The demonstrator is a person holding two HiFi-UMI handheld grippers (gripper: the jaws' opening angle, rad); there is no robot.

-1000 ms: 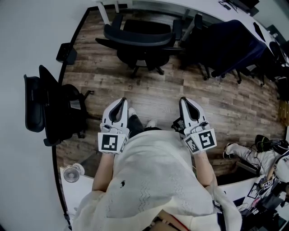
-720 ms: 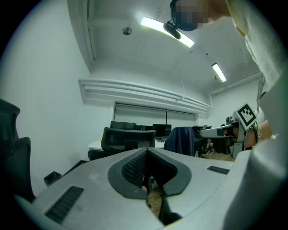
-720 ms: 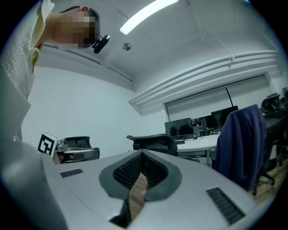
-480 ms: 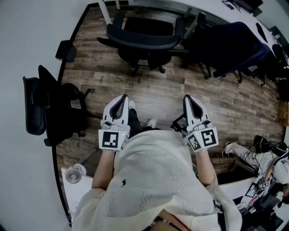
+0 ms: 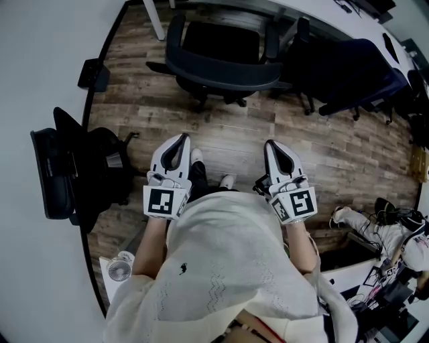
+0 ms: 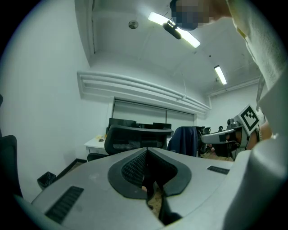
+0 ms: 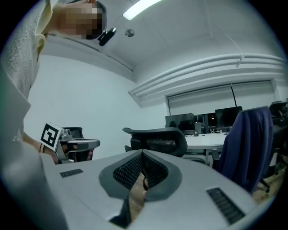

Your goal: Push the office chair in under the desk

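The black office chair (image 5: 221, 57) stands at the top of the head view, its curved backrest (image 5: 224, 74) turned toward me and its seat toward the white desk (image 5: 268, 8). My left gripper (image 5: 179, 142) and right gripper (image 5: 273, 146) are held side by side, both pointing at the backrest and a short way from it. Each is shut with nothing between its jaws. In the left gripper view the backrest (image 6: 135, 134) rises just beyond the gripper (image 6: 147, 150). It also fills the middle of the right gripper view (image 7: 157, 137), past that gripper (image 7: 142, 152).
A second chair draped with a dark blue jacket (image 5: 348, 67) stands right of the office chair. Another black chair (image 5: 74, 171) sits against the left wall, with a small fan (image 5: 120, 270) below it. A person's legs (image 5: 365, 224) lie at the lower right. Monitors (image 7: 198, 120) stand on the desk.
Both grippers have moved forward together toward the office chair, and its backrest now shows larger and closer to their tips. The jaws stay shut.
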